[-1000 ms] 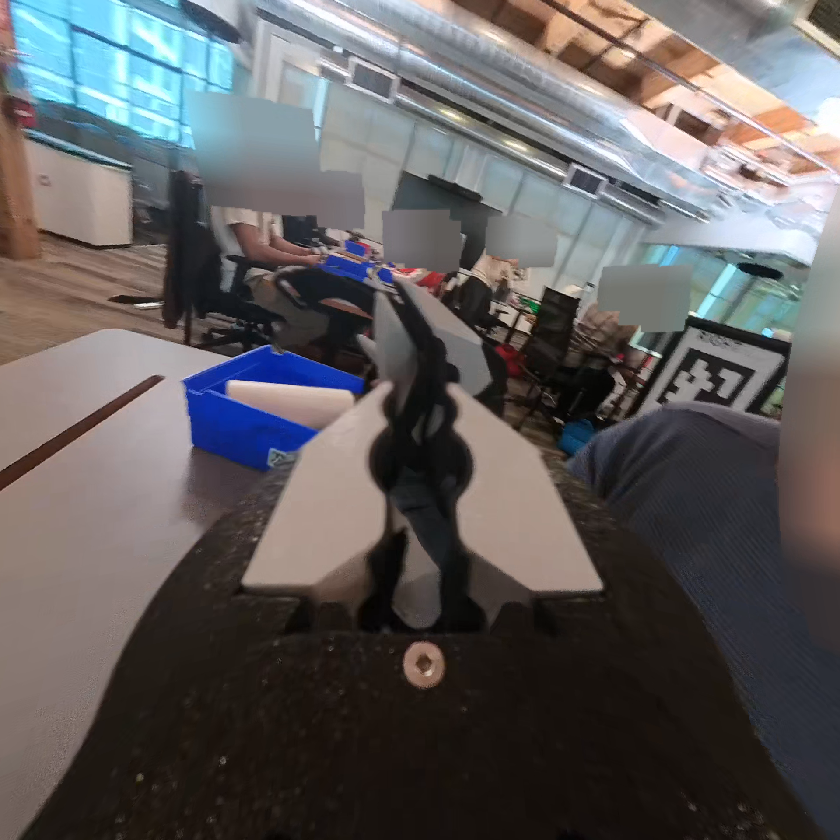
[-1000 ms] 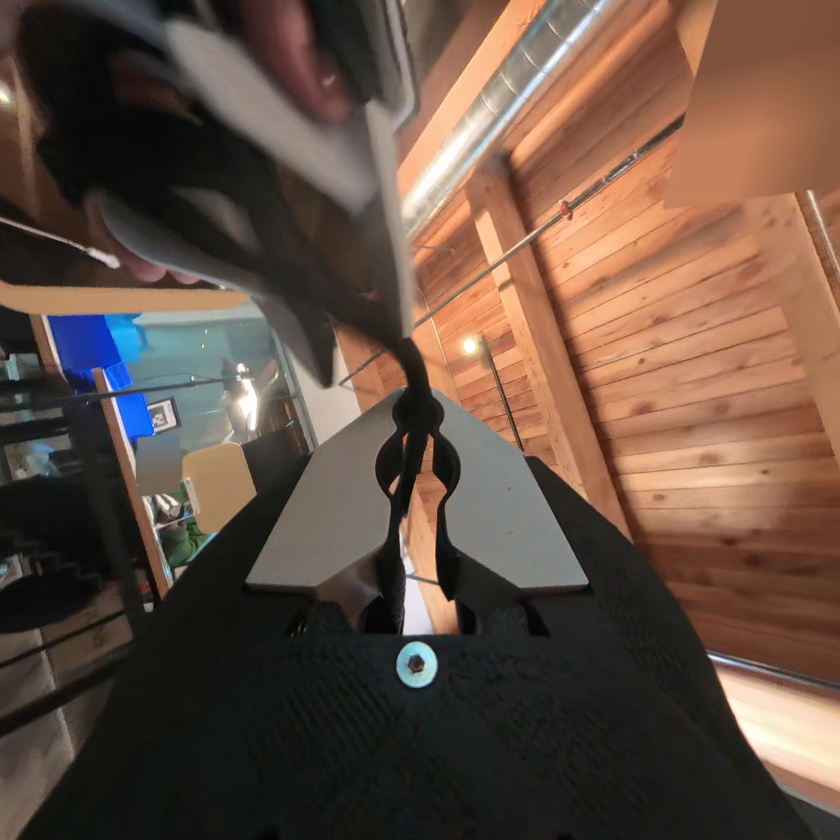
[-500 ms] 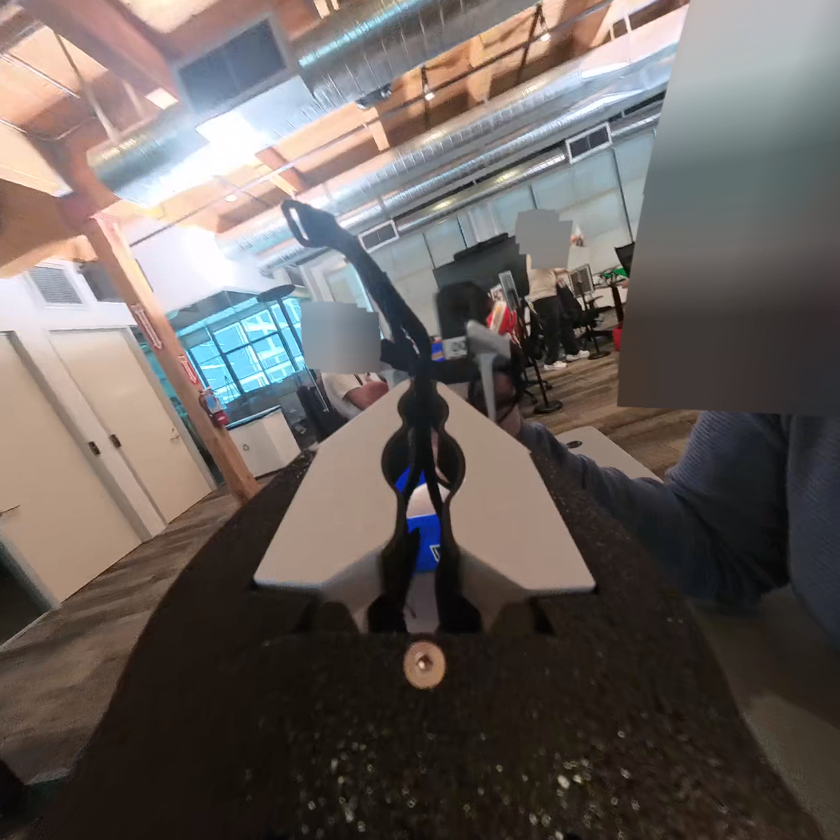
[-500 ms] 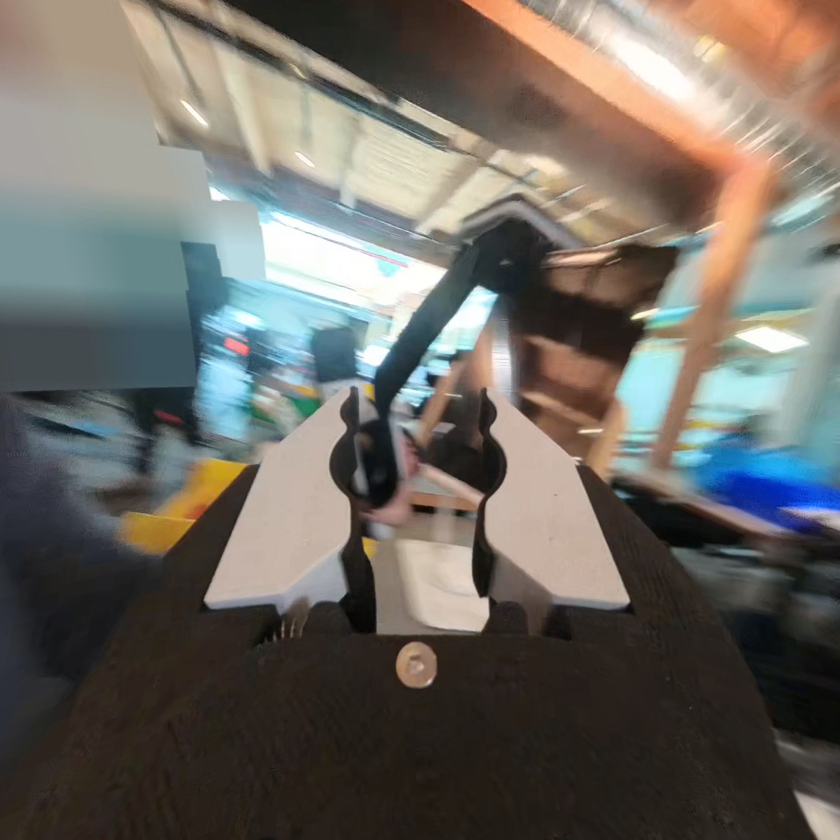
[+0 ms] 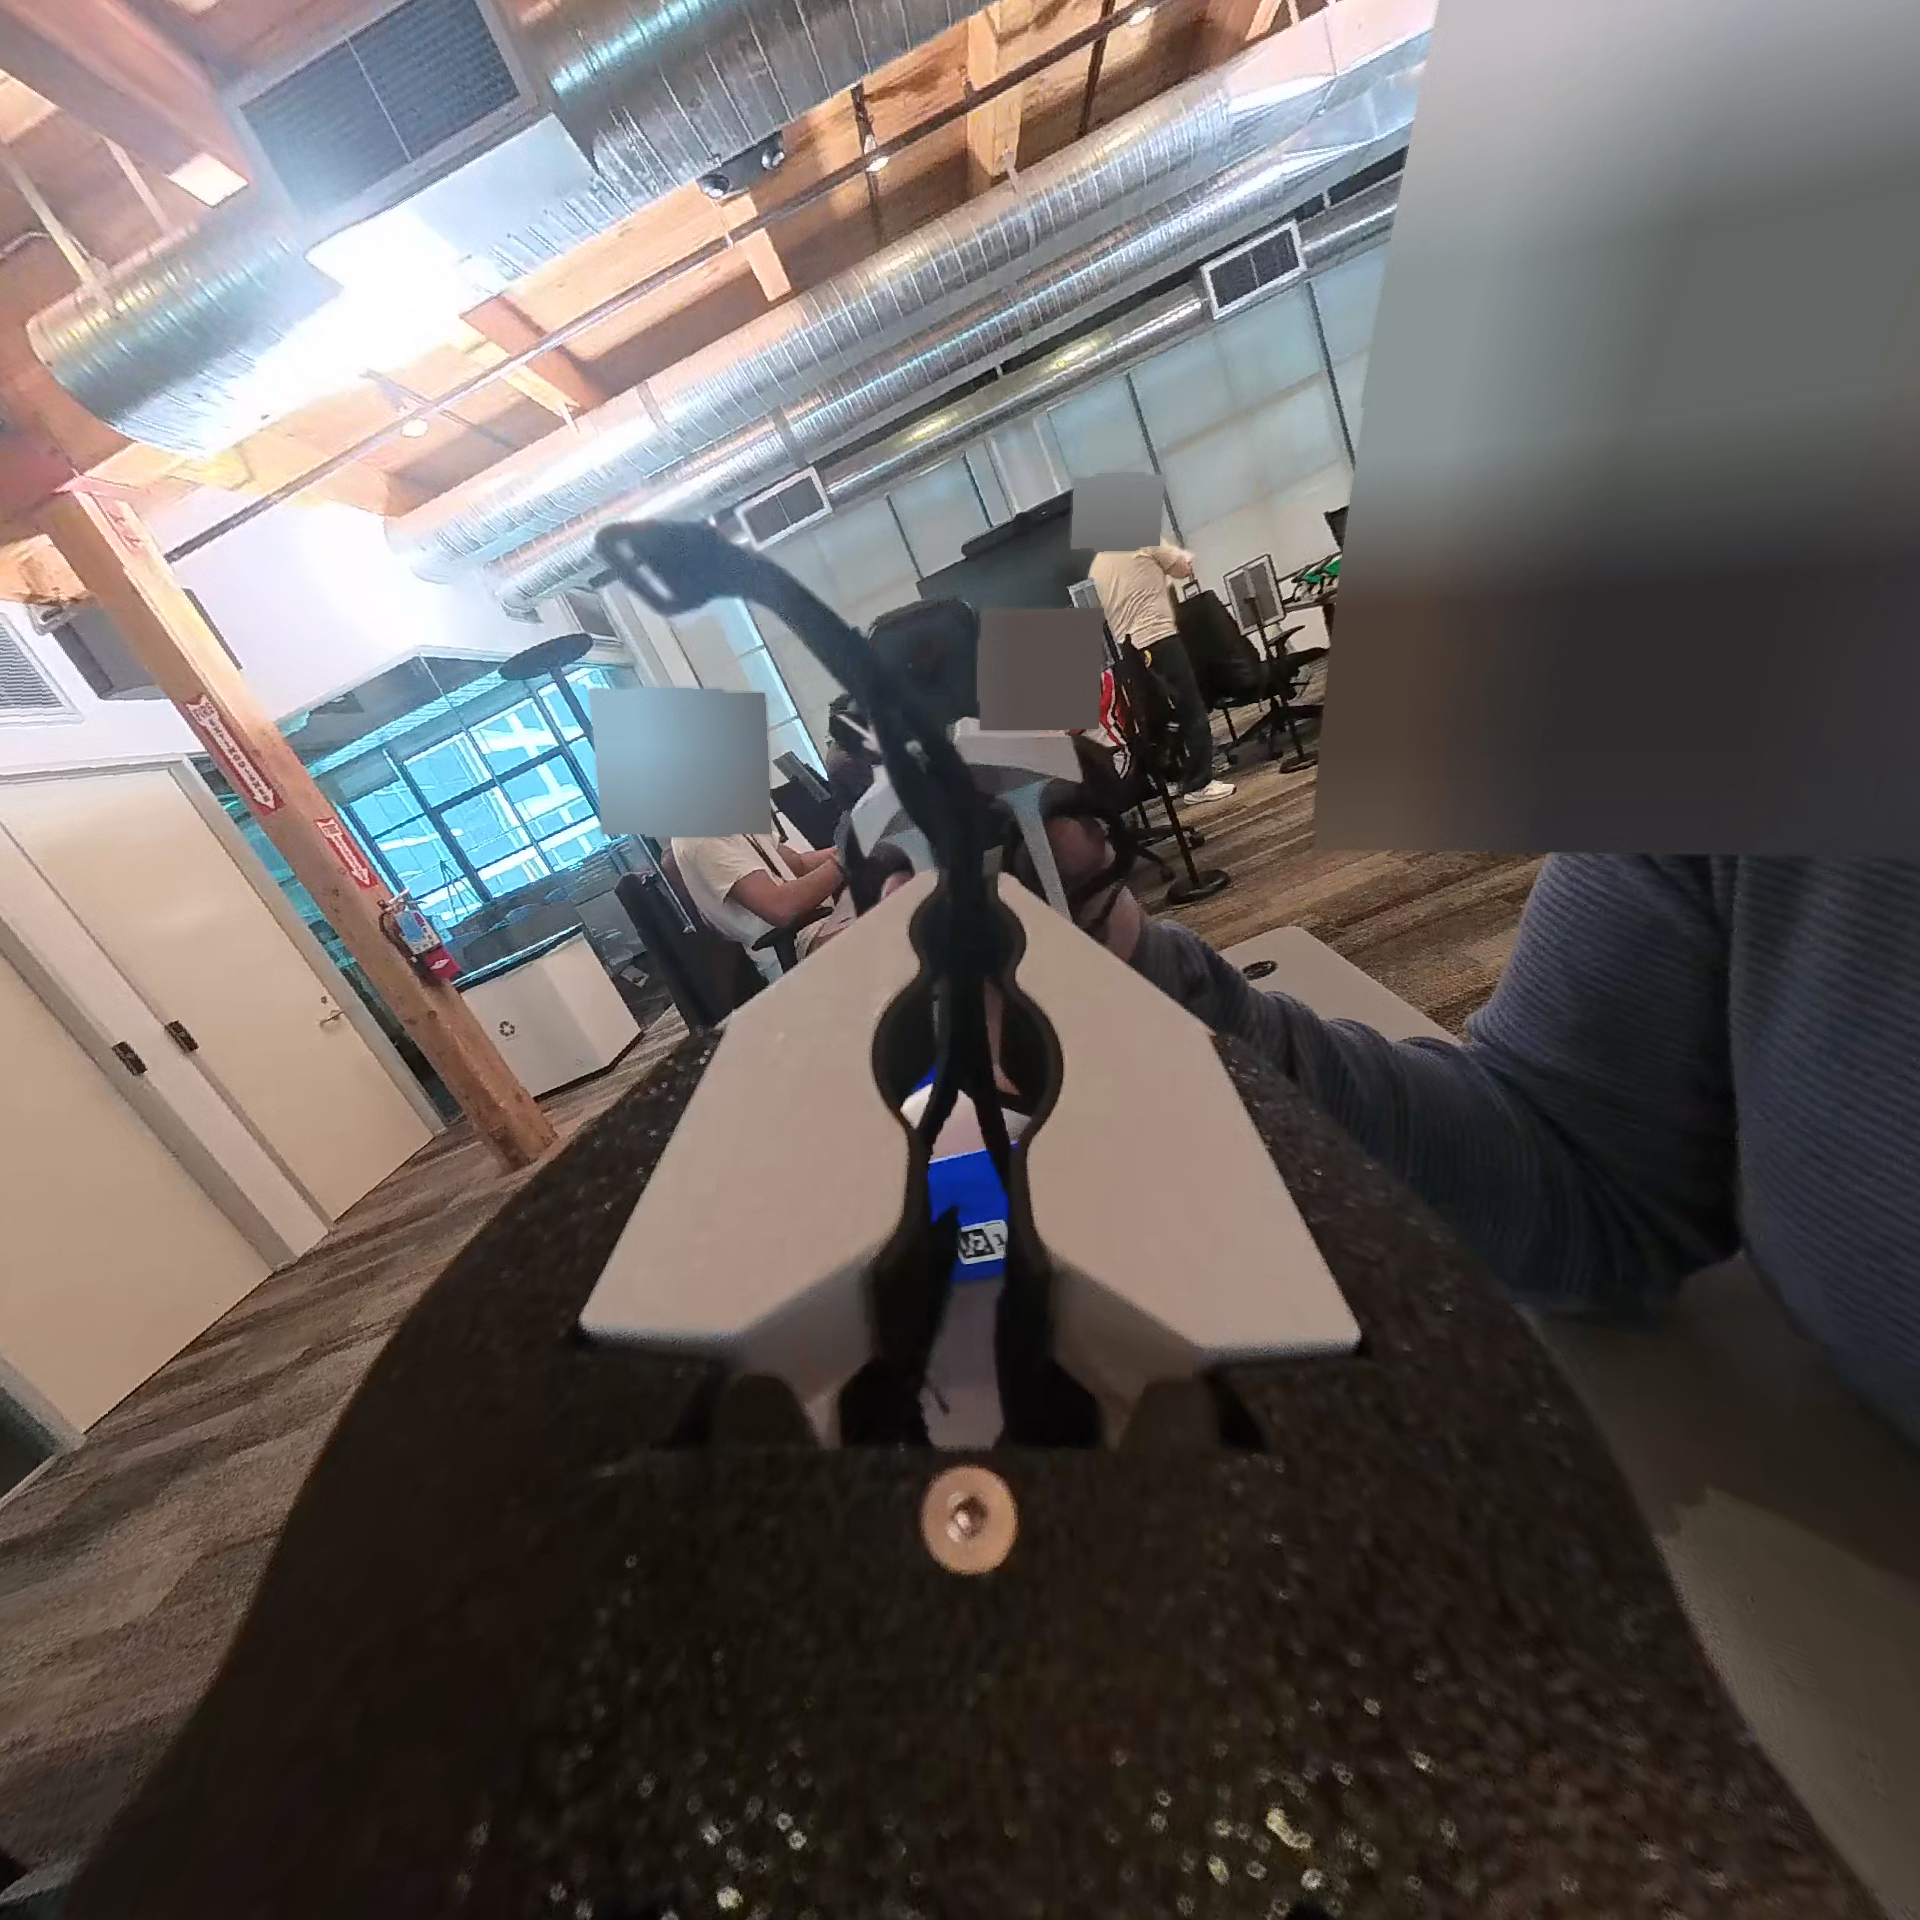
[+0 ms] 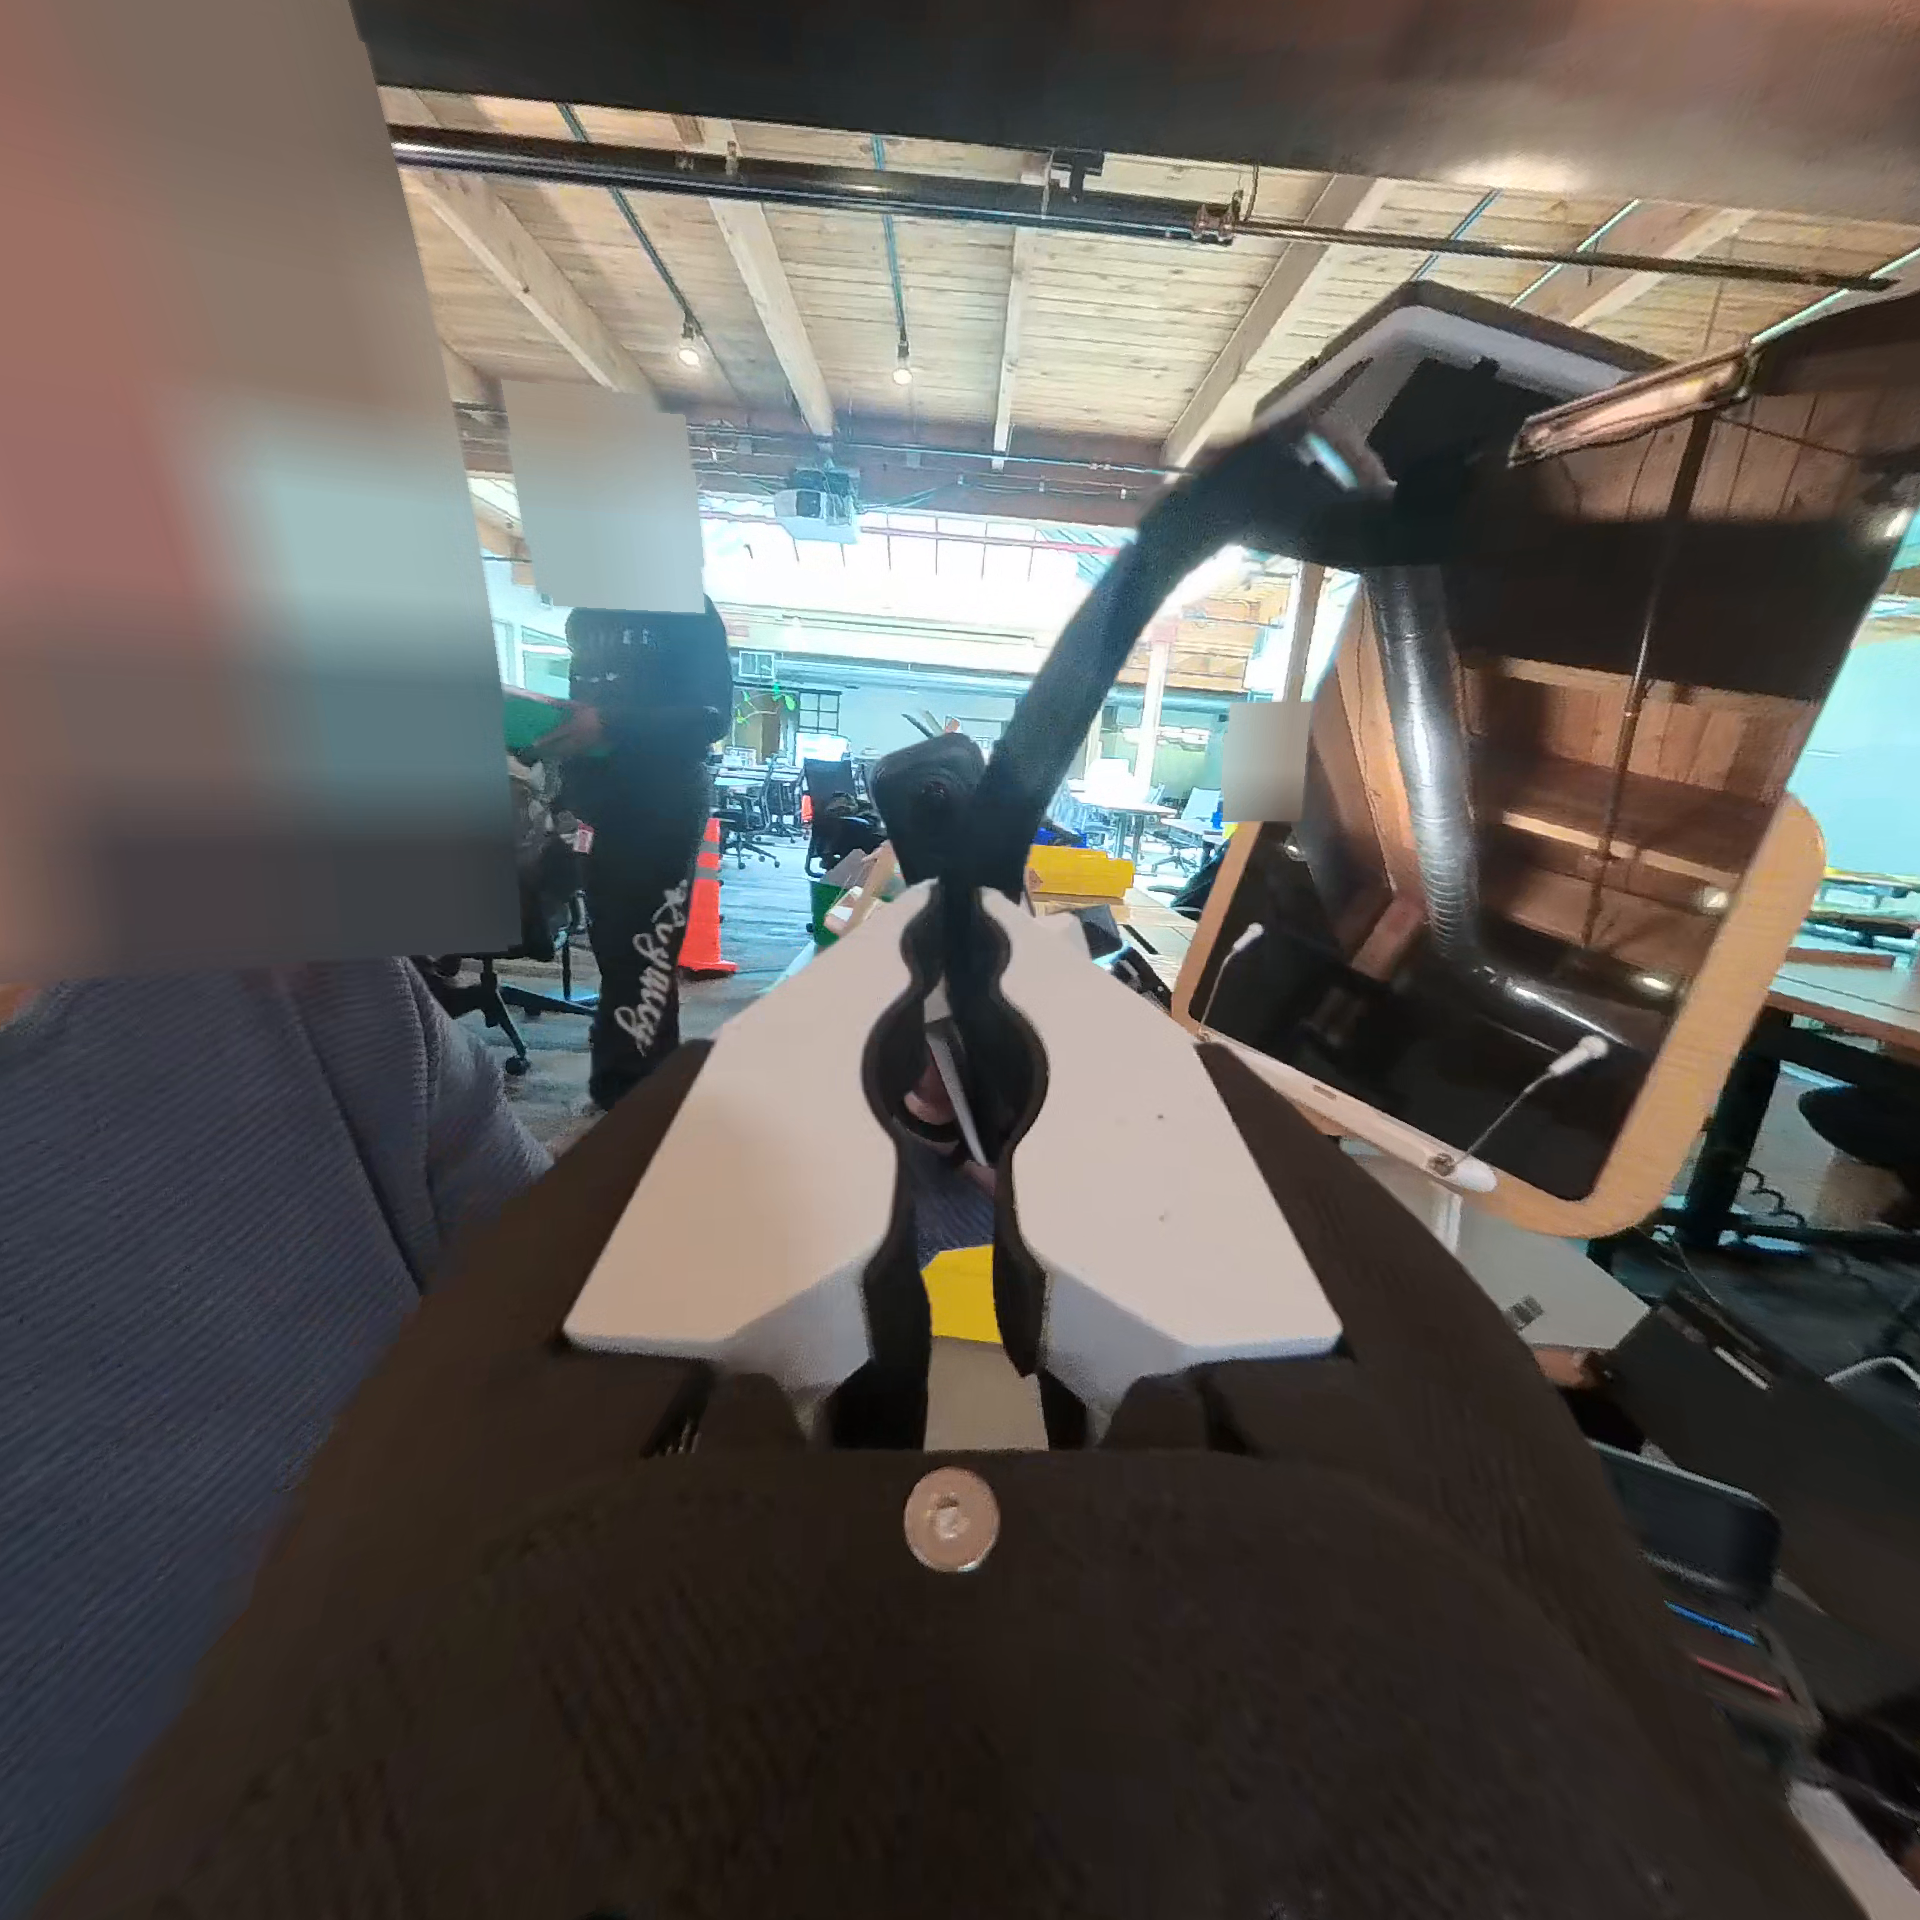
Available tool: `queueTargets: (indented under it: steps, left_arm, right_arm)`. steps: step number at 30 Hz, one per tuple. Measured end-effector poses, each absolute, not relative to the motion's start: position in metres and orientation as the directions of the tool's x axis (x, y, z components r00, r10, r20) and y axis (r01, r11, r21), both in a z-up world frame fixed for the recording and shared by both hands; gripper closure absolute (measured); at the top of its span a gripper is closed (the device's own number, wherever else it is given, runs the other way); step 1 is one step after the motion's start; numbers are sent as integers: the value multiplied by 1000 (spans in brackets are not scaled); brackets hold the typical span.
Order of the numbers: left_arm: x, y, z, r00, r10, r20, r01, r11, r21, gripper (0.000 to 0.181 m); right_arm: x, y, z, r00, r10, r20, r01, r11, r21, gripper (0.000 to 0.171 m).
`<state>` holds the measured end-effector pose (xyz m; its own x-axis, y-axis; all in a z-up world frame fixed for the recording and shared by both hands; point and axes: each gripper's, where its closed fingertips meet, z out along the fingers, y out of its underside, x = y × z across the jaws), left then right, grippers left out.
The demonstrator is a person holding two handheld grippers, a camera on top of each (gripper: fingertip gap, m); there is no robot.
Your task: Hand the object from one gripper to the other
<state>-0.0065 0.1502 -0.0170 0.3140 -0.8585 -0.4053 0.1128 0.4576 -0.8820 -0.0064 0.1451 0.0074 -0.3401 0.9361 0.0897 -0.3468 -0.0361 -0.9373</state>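
Strap (image 5: 831, 665), black and flexible, is pinched at the tips of both grippers: the left gripper (image 5: 961, 914) is clamped on it, the right gripper (image 6: 956, 914) likewise, and its free end is arched up above the left gripper's fingertips.

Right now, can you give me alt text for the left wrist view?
The left gripper has its jaws shut on a black strap that arcs up and left. Just beyond, the right gripper faces it at the same strap, with a blue bin glimpsed below.
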Motion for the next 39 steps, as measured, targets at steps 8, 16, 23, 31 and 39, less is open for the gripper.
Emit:
queueTargets:
  steps: [8, 16, 23, 31, 39]
  left_arm:
    - [-23, 187, -10, 537, -807, -246, 89, 344, -935, 150]
    - [-31, 197, -1, 540, -841, -36, 229, 187, -955, 94]
    - [-13, 182, 5, 448, -894, 16, 265, 116, -957, 89]
    - [-7, 176, 17, 361, -922, 141, 412, 21, -911, 132]
    - [-28, 181, 26, 431, -896, 108, 483, 128, -866, 168]
  right_arm:
    - [-12, 157, 12, 12, 937, 349, -333, 333, -882, 171]
    - [1, 194, 37, 664, 371, 649, 44, 847, -530, 171]
    - [2, 196, 40, 667, -312, 676, 520, 846, -123, 171]
    - [-5, 192, 34, 581, -509, 634, 637, 770, 35, 171]
    - [-15, 193, 23, 565, -442, 697, 574, 817, 53, 171]
